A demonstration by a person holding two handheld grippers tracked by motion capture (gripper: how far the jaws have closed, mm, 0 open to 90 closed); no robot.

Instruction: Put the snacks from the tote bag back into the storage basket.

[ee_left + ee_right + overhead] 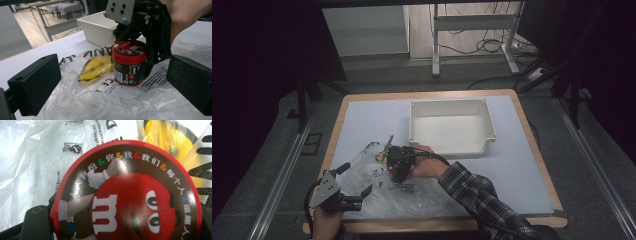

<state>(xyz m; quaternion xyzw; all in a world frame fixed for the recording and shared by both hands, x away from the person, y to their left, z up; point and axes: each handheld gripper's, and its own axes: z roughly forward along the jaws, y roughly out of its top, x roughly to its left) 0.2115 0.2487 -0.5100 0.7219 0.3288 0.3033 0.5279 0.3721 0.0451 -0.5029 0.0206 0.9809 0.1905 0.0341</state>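
Observation:
A small round candy jar (128, 63) with a red lid (130, 195) stands upright on a crumpled clear plastic bag (412, 197). My right gripper (398, 162) comes down over the jar, and its black jaws press on the jar's two sides just under the lid, so it is shut on the jar. In the left gripper view that gripper's fingers (150, 67) wrap the jar. My left gripper (357, 179) is at the bag's near left corner, open, with nothing between its jaws, pointing toward the jar.
A yellow printed patch (95, 68) shows through the bag beside the jar. A white plastic bin (452, 127) stands behind the jar at the table's middle back. The white table top (522, 165) ends in a wooden edge.

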